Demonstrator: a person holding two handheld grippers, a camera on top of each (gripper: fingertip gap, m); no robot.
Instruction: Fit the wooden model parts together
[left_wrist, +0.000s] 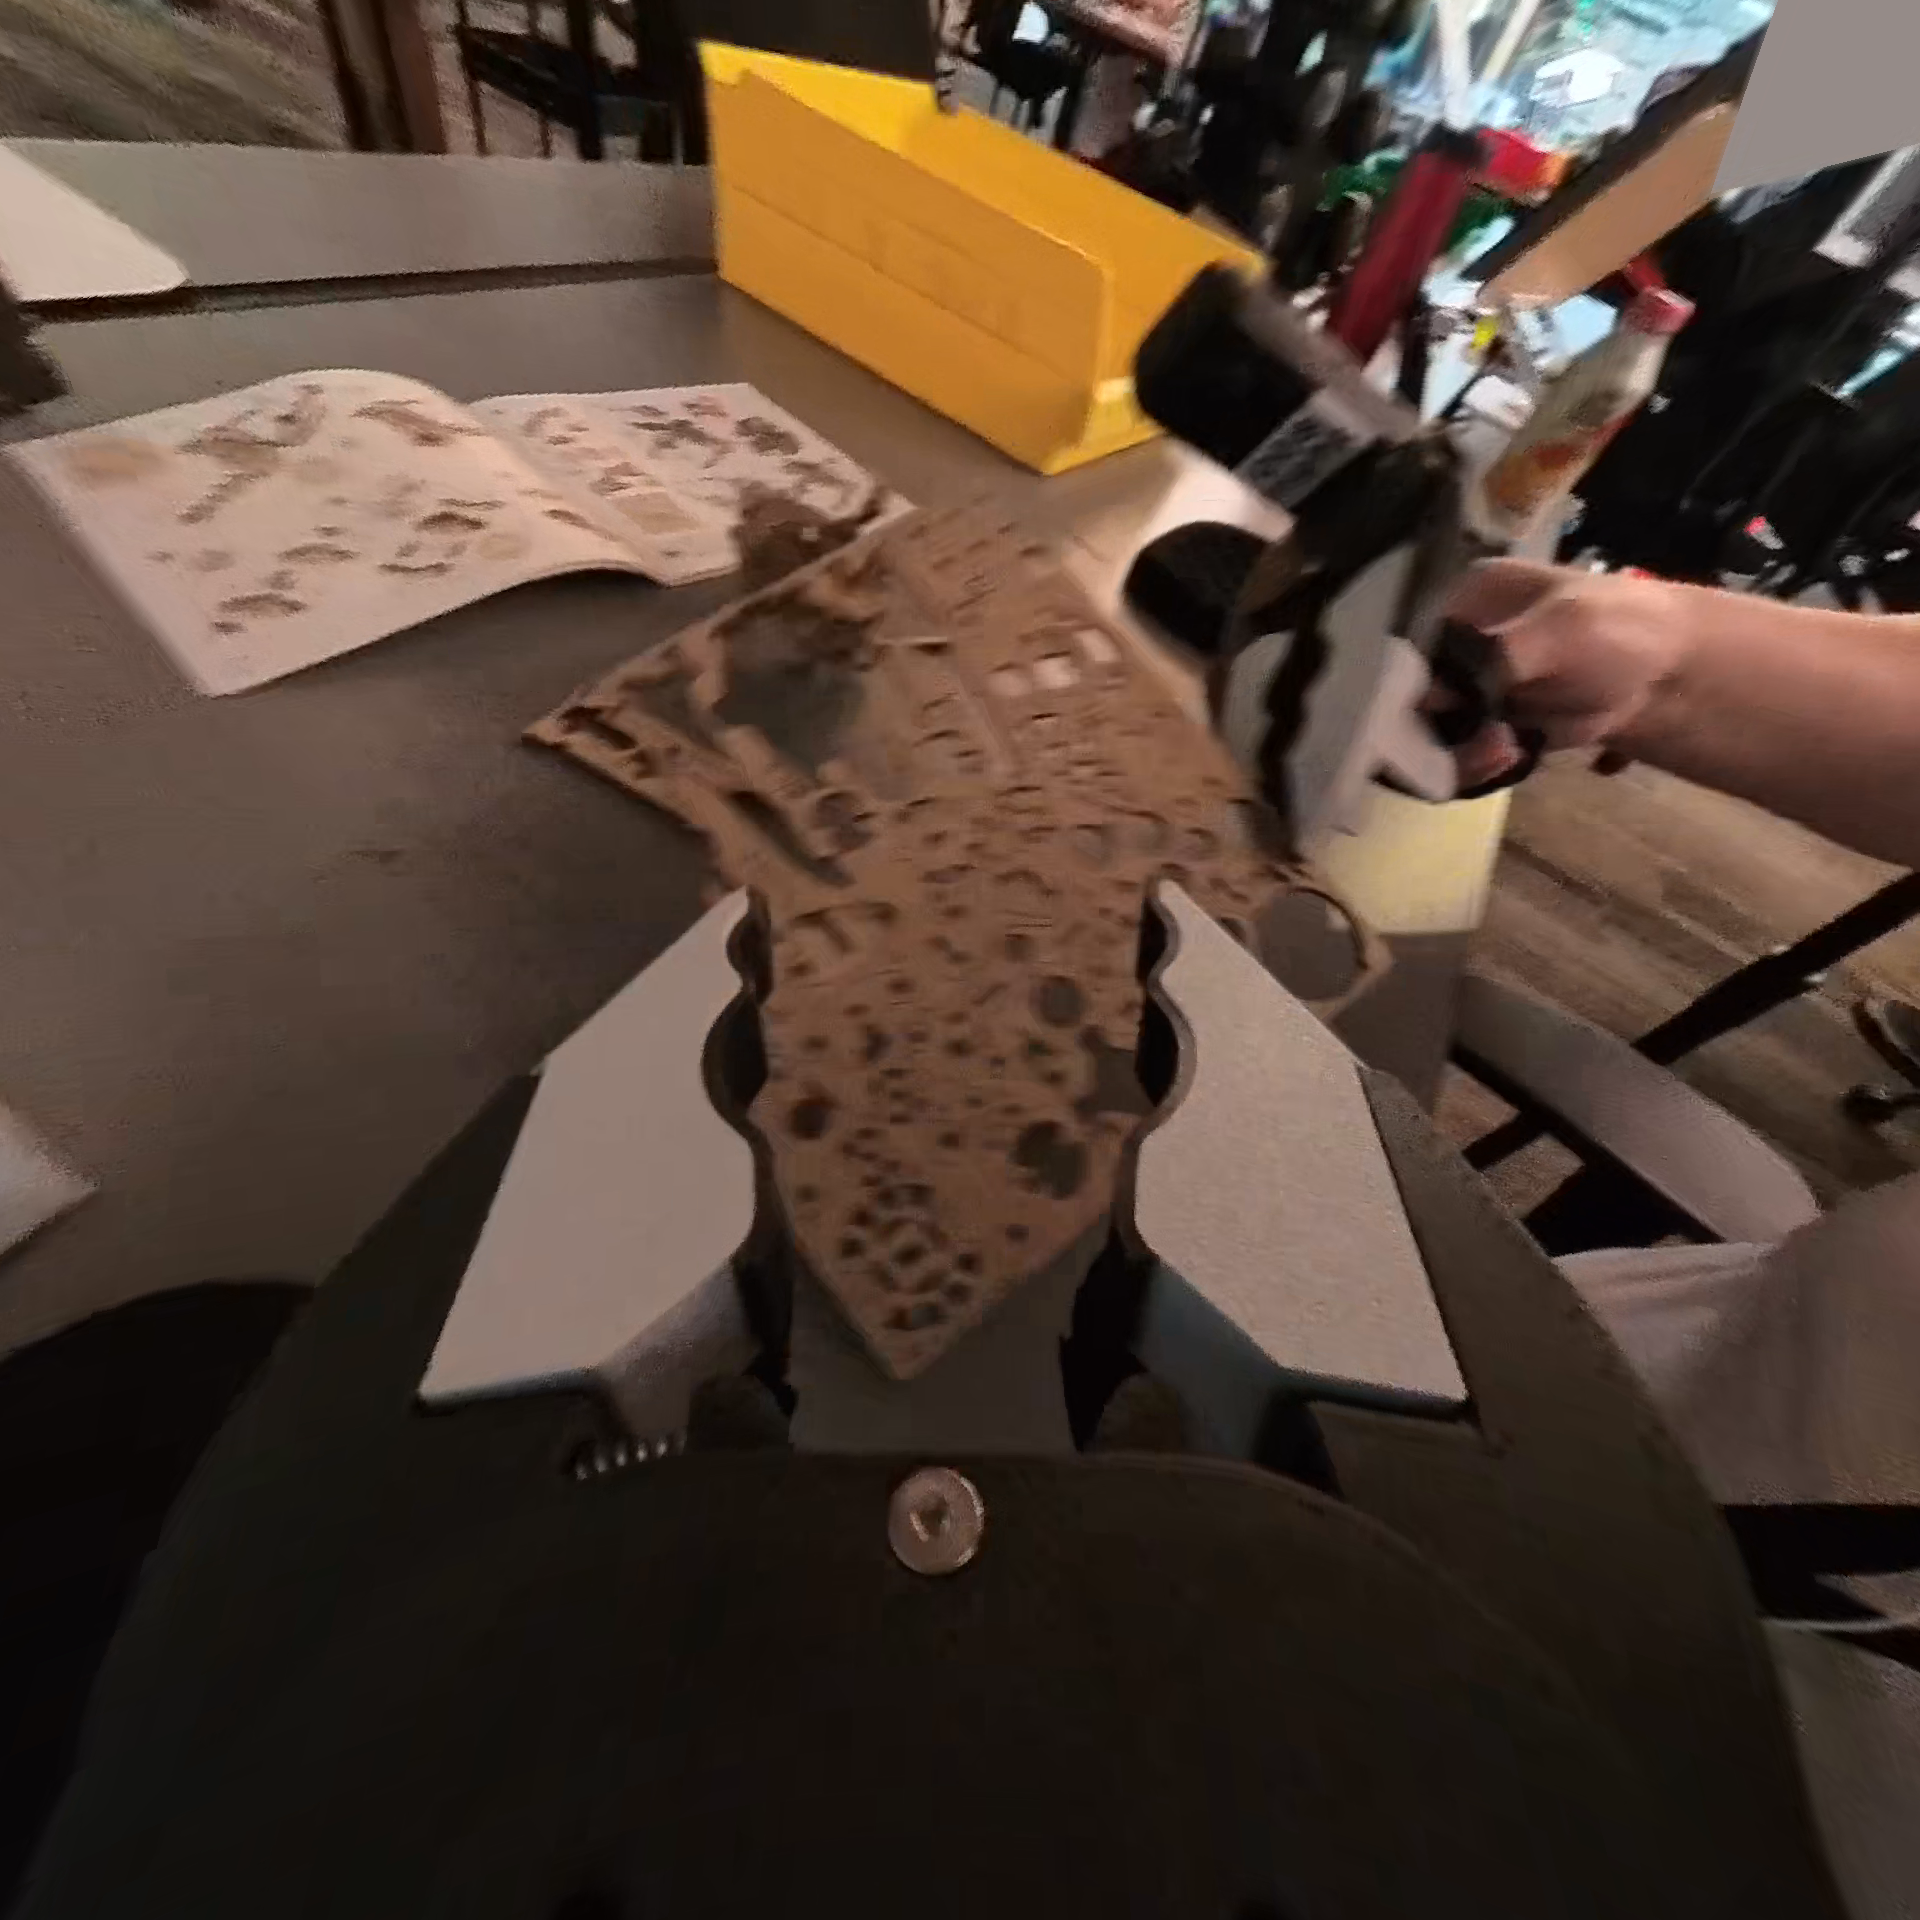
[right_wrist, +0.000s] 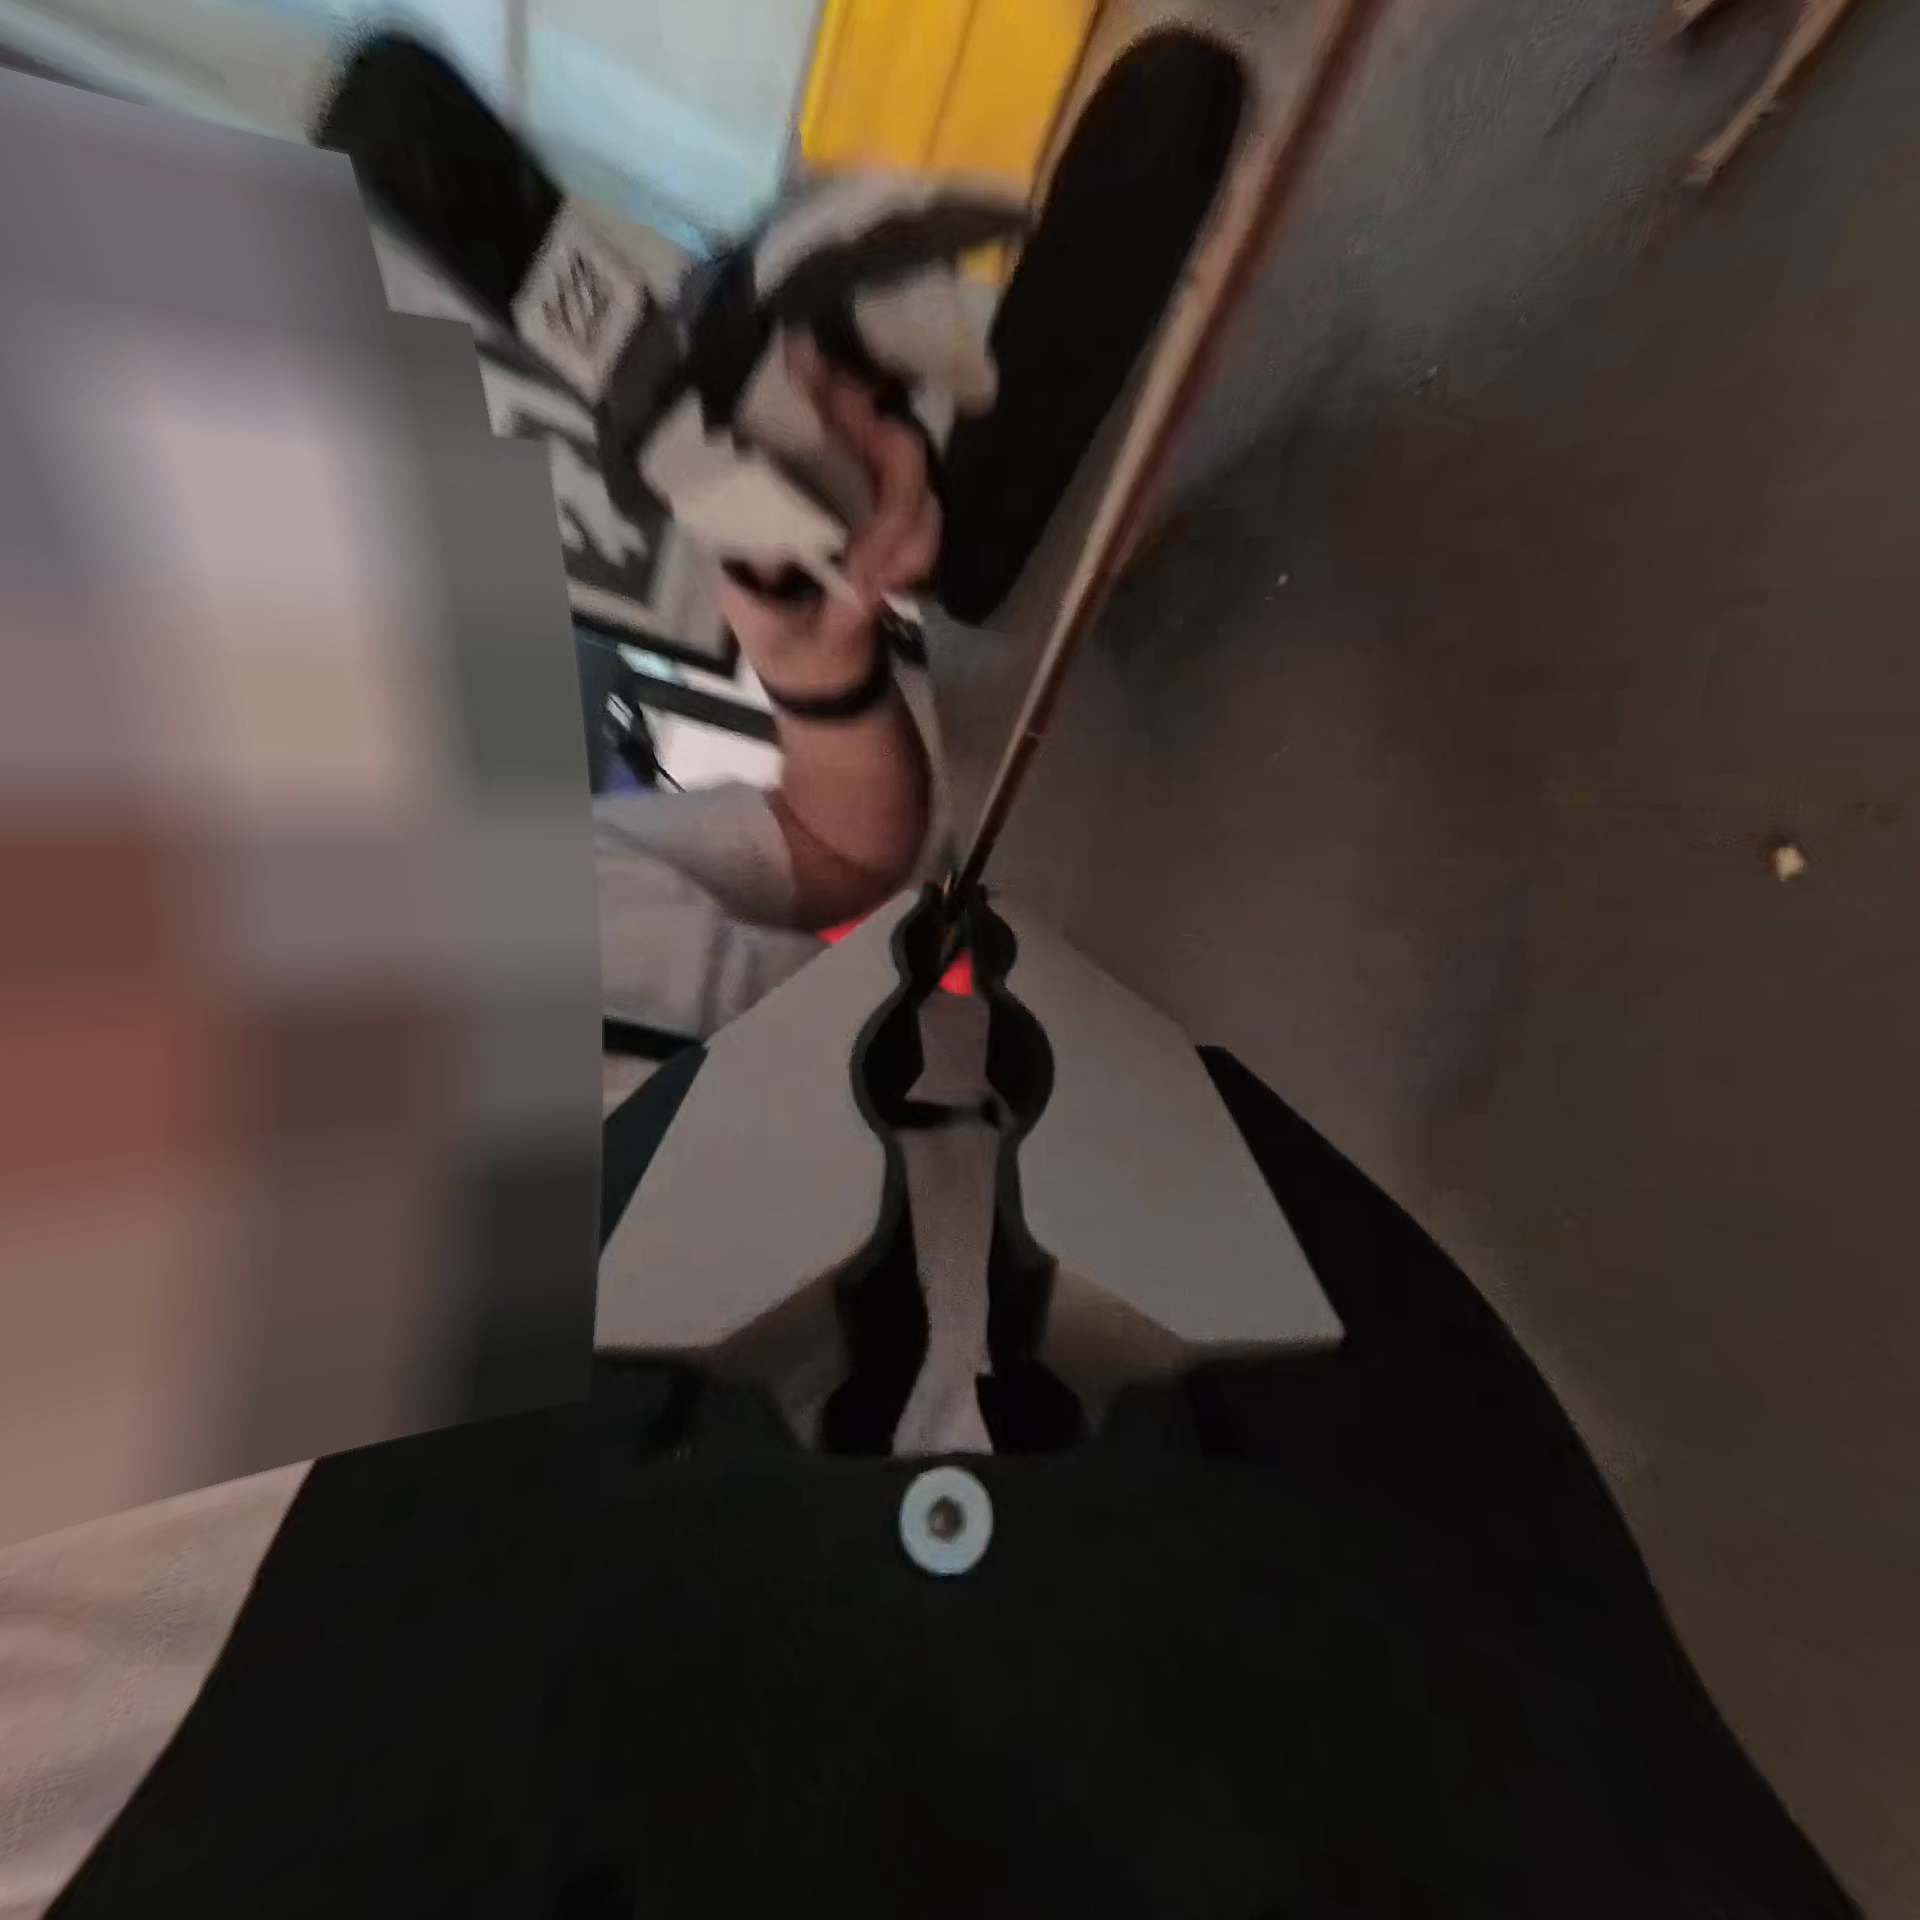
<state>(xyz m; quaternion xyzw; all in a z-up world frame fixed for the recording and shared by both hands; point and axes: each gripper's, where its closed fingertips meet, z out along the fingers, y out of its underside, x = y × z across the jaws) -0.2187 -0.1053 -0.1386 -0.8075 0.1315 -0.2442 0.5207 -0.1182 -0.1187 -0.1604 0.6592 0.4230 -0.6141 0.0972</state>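
Observation:
A thin brown wooden sheet (left_wrist: 935, 831) of cut-out model parts hangs tilted over the grey table (left_wrist: 312, 935). My right gripper (right_wrist: 951, 914) is shut on the sheet's edge. The sheet shows edge-on (right_wrist: 1122, 520), running up and away from the fingertips. In the left wrist view my right gripper (left_wrist: 1288, 831) points down onto the sheet's right side, held by a hand (left_wrist: 1579, 665). My left gripper (left_wrist: 951, 904) is open, and the sheet's near corner shows in the gap between its fingers. The sheet also passes under the right finger. A blurred dark brown wooden piece (left_wrist: 790, 530) lies beyond the sheet.
An open instruction booklet (left_wrist: 395, 499) lies at the left. A yellow bin (left_wrist: 935, 260) stands at the back. A pale container (left_wrist: 1413, 852) stands at the table's right edge, and a bottle (left_wrist: 1579, 416) stands behind it. A small wood crumb (right_wrist: 1785, 860) lies on the table (right_wrist: 1558, 727).

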